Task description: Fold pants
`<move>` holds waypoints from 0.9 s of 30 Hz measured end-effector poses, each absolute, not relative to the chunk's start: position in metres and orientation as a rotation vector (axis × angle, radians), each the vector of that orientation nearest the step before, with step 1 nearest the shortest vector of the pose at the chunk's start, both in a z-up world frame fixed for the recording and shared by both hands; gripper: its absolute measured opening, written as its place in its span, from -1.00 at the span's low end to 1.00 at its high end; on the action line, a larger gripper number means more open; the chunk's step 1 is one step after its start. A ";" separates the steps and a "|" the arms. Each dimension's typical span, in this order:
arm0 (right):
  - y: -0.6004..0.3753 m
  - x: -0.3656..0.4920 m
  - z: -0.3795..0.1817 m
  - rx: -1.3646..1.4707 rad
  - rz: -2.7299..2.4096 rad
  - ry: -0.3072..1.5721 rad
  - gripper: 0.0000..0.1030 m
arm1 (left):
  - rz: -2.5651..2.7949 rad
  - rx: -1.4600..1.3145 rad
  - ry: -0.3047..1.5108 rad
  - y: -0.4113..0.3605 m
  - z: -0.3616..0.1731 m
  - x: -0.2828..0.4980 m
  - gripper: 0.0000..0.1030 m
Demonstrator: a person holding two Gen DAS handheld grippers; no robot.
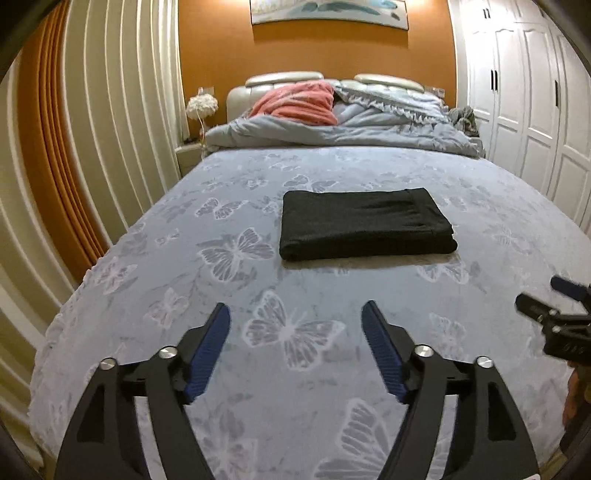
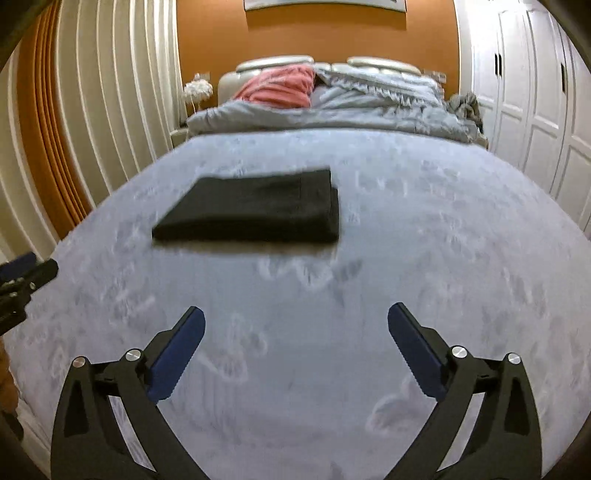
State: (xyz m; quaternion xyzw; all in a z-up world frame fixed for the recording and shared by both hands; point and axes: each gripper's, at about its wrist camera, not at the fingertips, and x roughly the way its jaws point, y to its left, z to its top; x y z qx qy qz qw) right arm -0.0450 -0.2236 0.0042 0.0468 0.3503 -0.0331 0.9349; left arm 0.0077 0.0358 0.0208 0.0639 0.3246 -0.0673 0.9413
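Left claw (image 1: 295, 314) spread wide, blue pads (image 1: 208, 350) apart, nothing between them, hovering over the near end of the bed (image 1: 147, 258). Right claw (image 2: 295, 317) same state: spread, pinching nothing, above the bedspread near the foot of the bed (image 2: 443, 240)

Pants (image 1: 364, 223) folded into a flat black rectangle, lying on the butterfly-print bedspread around mid-bed. Waistband edge sits on the far right side in the left wrist view. Folded edge faces the cameras. Neither claw touches the pants; both are well apart from them, on the near side

Left wrist view: pants roughly centred ahead, slightly right; right claw (image 1: 554, 310) shows at the right frame edge, beside the left one. Right wrist view: pants (image 2: 255, 206) sit ahead and left of centre; left claw (image 2: 26, 273) pokes in at the left edge. Right wrist view is motion-blurred, bedspread print smeared

Far end of bed: crumpled grey duvet (image 1: 332, 129), red pillow (image 1: 299, 103) on top against the padded headboard (image 1: 284, 79). White lamp (image 1: 201, 105) left of the headboard on a nightstand. Orange wall behind with a framed picture (image 1: 328, 11). Cream and orange curtains (image 1: 92, 110) down the left side, white wardrobe doors (image 1: 524, 92) on the right
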 end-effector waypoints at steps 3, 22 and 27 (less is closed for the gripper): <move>-0.222 -0.048 -0.019 0.153 -0.089 0.754 0.89 | -0.120 0.119 0.672 0.036 0.000 0.009 0.51; -0.210 -0.036 -0.062 0.204 -0.158 0.779 0.90 | -0.094 0.075 0.735 0.028 -0.049 0.026 0.52; -0.210 -0.041 -0.056 0.193 -0.153 0.764 0.90 | -0.069 0.117 0.706 0.024 -0.046 0.020 0.52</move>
